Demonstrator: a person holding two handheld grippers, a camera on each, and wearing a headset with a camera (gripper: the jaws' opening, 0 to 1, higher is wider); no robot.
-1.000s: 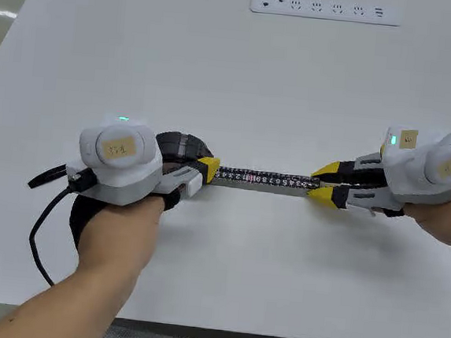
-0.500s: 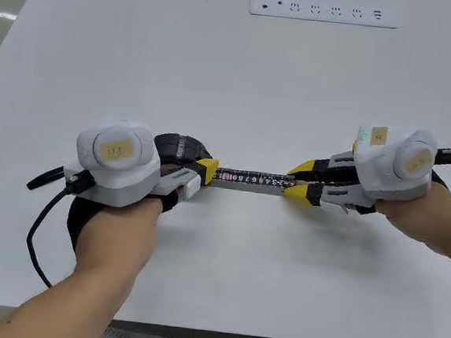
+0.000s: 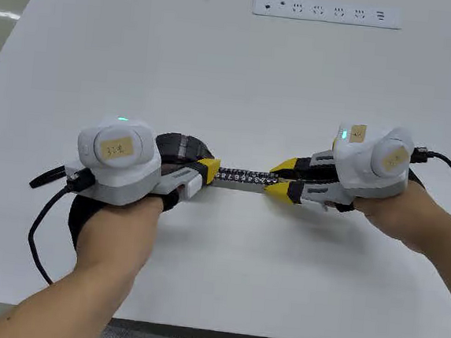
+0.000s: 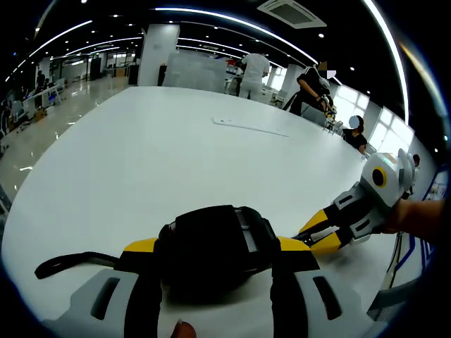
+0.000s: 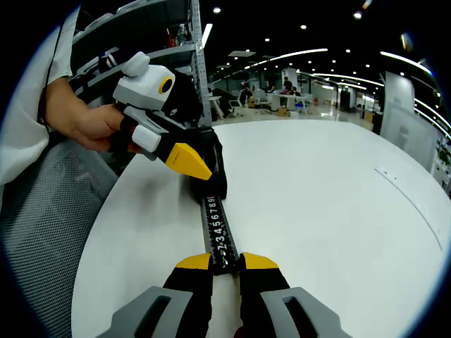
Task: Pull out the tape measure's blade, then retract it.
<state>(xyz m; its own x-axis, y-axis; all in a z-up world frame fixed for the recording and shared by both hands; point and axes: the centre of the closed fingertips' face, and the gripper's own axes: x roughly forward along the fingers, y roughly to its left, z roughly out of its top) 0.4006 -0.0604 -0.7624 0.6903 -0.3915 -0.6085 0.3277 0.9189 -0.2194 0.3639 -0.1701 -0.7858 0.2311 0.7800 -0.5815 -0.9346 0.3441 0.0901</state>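
Being clamped, the tape measure (image 3: 182, 146) is half hidden by the left tool (image 3: 200, 175). Its blade (image 3: 243, 175) is pinched by the right tool (image 3: 278, 178).

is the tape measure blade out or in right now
Out, partly: a short stretch of numbered black blade spans from the black tape measure case in the left gripper to the shut right gripper.

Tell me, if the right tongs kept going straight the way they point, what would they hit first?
Probably the black tape measure itself, held in the left tongs. The right tongs grip its blade and point straight along it, with only blade in between.
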